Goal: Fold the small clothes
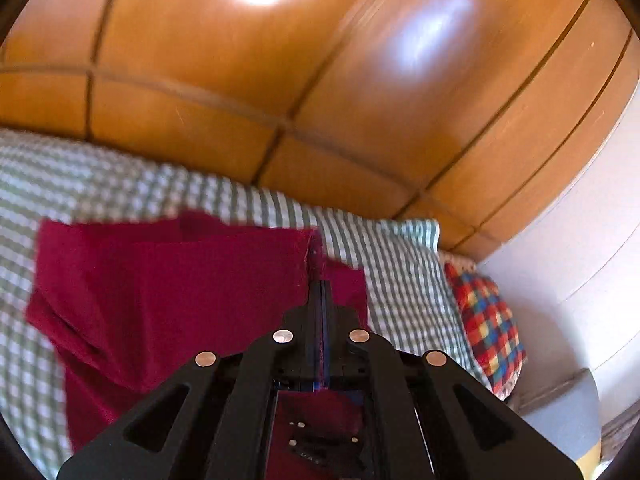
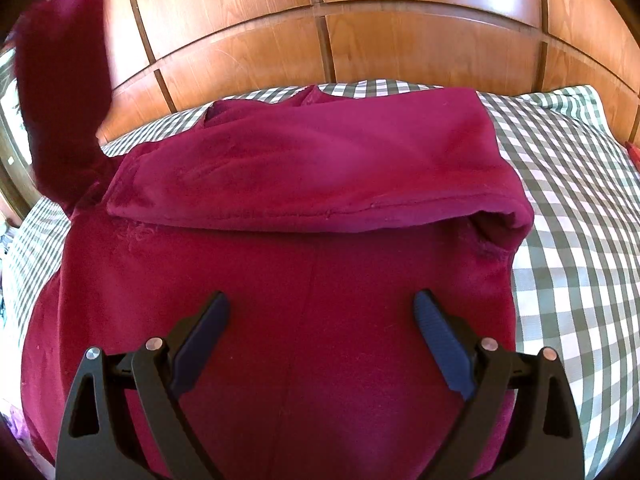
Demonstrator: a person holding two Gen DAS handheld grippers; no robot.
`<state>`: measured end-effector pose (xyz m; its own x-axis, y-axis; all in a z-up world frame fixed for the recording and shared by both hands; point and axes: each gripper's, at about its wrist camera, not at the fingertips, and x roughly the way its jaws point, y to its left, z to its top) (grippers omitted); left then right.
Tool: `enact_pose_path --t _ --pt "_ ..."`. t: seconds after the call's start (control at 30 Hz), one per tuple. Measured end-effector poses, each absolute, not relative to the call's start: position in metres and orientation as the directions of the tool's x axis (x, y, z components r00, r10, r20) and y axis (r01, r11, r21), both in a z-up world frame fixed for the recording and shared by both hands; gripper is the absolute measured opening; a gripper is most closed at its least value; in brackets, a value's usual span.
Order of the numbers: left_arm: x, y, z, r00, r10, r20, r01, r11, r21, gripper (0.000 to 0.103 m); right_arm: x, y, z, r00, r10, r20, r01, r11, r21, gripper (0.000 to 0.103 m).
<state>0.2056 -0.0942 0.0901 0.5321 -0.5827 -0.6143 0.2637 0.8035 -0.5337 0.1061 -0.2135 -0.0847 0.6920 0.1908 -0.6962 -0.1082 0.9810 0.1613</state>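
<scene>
A dark red garment (image 2: pixel 304 264) lies spread on a bed, on a green-and-white checked bedspread (image 2: pixel 568 216). In the right wrist view its far part is folded back toward the camera, forming a thick band with a stitched hem running across the cloth, and the flat lower part fills the foreground. At the upper left of that view one part of the same red cloth is lifted off the bed and hangs blurred in front of the wooden headboard (image 2: pixel 400 44).

The left gripper (image 1: pixel 319 280) has its jaws pressed together on an edge of the garment (image 1: pixel 168 292), with red fabric pinched between the blue pads and raised above the bedspread (image 1: pixel 404 280); the rest of the cloth slopes down and away to the left. The right gripper (image 2: pixel 321 308) hovers just above the flat lower part of the garment with its jaws spread wide, holding nothing.

Past the bedspread in the left wrist view, a cushion (image 1: pixel 488 328) in red, blue and yellow checks lies at the right edge of the bed, near a white wall (image 1: pixel 580 240). The panelled headboard (image 1: pixel 280 80) fills the background.
</scene>
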Motion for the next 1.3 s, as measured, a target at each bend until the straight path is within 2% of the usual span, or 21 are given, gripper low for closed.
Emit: enact_pose_path --t 0.17,0.37,0.4,0.43,0.5,0.67,0.87,0.9,0.93,1.0,1.13,1.3 --pt "0.205 -0.098 0.048 0.506 -0.521 -0.687 0.227 0.849 -0.476 0.0 0.106 -0.213 -0.085 0.691 0.194 -0.696 -0.108 0.98 0.166 0.093" --pt "0.166 -0.029 0.008 0.574 -0.361 -0.735 0.096 0.921 -0.377 0.0 0.105 -0.216 -0.082 0.692 0.206 -0.691 -0.109 0.977 0.182 0.093" --pt "0.158 -0.017 -0.003 0.578 -0.332 -0.745 0.074 0.931 -0.358 0.0 0.103 -0.22 -0.078 0.697 0.216 -0.684 -0.106 0.974 0.2 0.089" --pt "0.15 -0.007 -0.013 0.581 -0.303 -0.756 0.048 0.939 -0.339 0.0 0.1 -0.224 -0.073 0.701 0.228 -0.676 -0.099 0.969 0.225 0.078" --pt "0.134 0.012 -0.03 0.58 -0.26 -0.772 0.004 0.949 -0.316 0.0 0.097 -0.233 -0.062 0.701 0.286 -0.653 -0.097 0.946 0.309 0.063" --pt "0.118 0.042 -0.067 0.561 -0.251 -0.788 -0.086 0.93 -0.358 0.0 0.11 -0.219 -0.033 0.694 0.361 -0.623 -0.159 0.921 0.356 0.061" --pt "0.116 0.054 -0.085 0.567 -0.258 -0.783 -0.134 0.908 -0.397 0.0 0.16 -0.19 -0.059 0.599 0.339 -0.726 -0.12 0.934 0.337 0.059" --pt "0.117 0.052 -0.085 0.567 -0.26 -0.781 -0.136 0.906 -0.401 0.0 0.165 -0.186 -0.059 0.596 0.319 -0.737 -0.122 0.943 0.31 0.05" --pt "0.118 0.053 -0.086 0.568 -0.263 -0.78 -0.138 0.904 -0.405 0.0 0.169 -0.183 -0.056 0.588 0.318 -0.744 -0.134 0.945 0.298 0.031" --pt "0.117 0.056 -0.088 0.567 -0.273 -0.777 -0.142 0.897 -0.418 0.0 0.169 -0.18 -0.043 0.59 0.314 -0.744 -0.158 0.948 0.275 0.004" --pt "0.116 0.058 -0.09 0.565 -0.283 -0.775 -0.144 0.891 -0.43 0.0 0.157 -0.193 0.008 0.684 0.319 -0.656 -0.2 0.947 0.251 0.004" --pt "0.115 0.058 -0.091 0.568 -0.286 -0.772 -0.142 0.889 -0.435 0.0 0.155 -0.233 0.06 0.754 0.34 -0.562 -0.179 0.93 0.322 0.004"
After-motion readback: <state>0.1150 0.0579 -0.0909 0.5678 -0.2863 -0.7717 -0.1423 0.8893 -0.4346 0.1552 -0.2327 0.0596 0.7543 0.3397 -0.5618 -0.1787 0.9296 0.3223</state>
